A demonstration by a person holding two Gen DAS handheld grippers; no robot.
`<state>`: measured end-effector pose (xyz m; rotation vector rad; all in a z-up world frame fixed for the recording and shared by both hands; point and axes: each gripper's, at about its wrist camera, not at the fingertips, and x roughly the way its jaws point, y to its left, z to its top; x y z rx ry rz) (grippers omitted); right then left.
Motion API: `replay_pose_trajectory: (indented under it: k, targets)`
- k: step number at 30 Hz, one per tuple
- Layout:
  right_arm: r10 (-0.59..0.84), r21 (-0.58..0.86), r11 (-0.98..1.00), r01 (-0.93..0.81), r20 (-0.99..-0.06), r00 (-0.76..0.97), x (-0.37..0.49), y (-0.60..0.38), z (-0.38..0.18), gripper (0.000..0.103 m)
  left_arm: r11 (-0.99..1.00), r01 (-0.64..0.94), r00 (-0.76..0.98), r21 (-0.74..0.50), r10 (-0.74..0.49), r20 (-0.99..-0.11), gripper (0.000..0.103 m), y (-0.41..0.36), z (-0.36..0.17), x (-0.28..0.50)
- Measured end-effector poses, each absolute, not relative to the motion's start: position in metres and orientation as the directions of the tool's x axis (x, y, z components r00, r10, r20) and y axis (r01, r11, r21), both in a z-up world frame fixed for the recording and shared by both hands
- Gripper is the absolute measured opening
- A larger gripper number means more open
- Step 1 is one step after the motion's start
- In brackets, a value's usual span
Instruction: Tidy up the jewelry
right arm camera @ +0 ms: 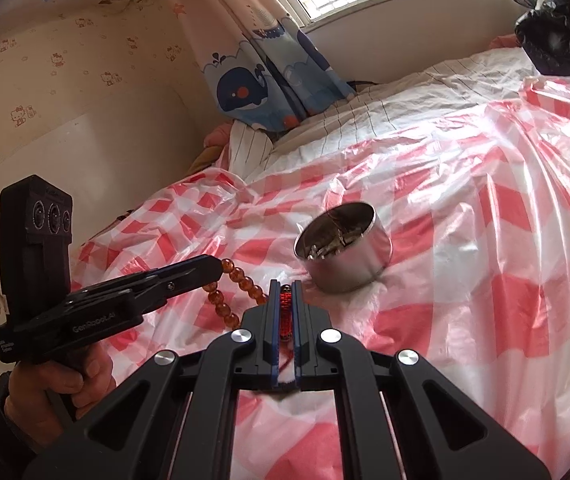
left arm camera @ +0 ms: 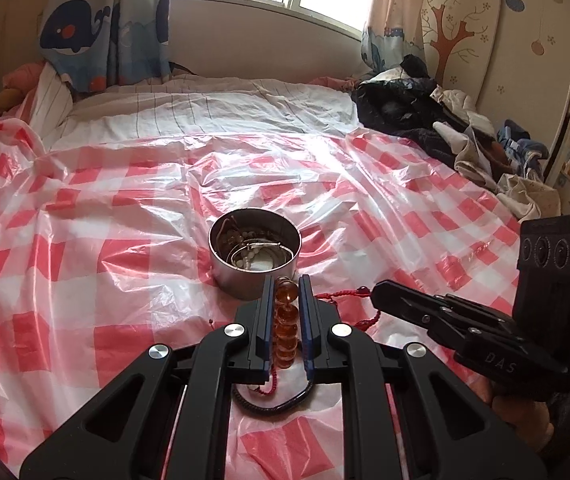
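bed (left arm camera: 245, 108) under red-checked plastic sheet (left arm camera: 85, 220), with steel tin (left arm camera: 255, 272) and clothes heap (left arm camera: 437, 120)

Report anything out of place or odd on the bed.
Only the amber bead bracelet is outside the metal tin: left gripper pinches its beads, right gripper its red cord. Nothing is spilled.

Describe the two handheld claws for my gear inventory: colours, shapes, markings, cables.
Both are matte black pistol-style frames with slotted linkage arms and silver round bolts. The left claw has blue-edged fingers and a dark coiled cable beneath; its side reads GenRobot.AI. The right claw matches, with white lettering resembling DAS. Each carries an upright black block with three round lenses.
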<state>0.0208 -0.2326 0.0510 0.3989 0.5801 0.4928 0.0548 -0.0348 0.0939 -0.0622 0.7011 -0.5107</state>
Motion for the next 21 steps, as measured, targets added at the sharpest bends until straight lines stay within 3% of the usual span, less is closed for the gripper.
replay_pose_trajectory:
  k: [16,18,19,20,21]
  targets:
    - [0.537,0.451,0.821,-0.351,-0.398,0.744,0.083,-0.231,0.081,0.006,0.832,0.446,0.635,-0.329,-0.553,-0.540,0.011,-0.049,0.124,0.122]
    - [0.533,0.435,0.828,-0.355,-0.412,0.739,0.099,-0.225,0.082,0.006,0.849,0.417,0.636,-0.324,-0.528,-0.563,0.012,-0.053,0.115,0.139]
    - [0.509,0.398,0.851,-0.342,-0.464,0.725,0.113,-0.219,0.078,0.009,0.864,0.397,0.608,-0.310,-0.501,-0.616,0.021,-0.058,0.103,0.154]
    - [0.461,0.348,0.884,-0.313,-0.536,0.707,0.126,-0.212,0.070,0.026,0.878,0.374,0.575,-0.299,-0.473,-0.668,0.026,-0.061,0.090,0.166]
    - [0.421,0.313,0.906,-0.286,-0.581,0.696,0.136,-0.209,0.063,0.033,0.892,0.346,0.561,-0.290,-0.444,-0.699,0.027,-0.061,0.078,0.175]
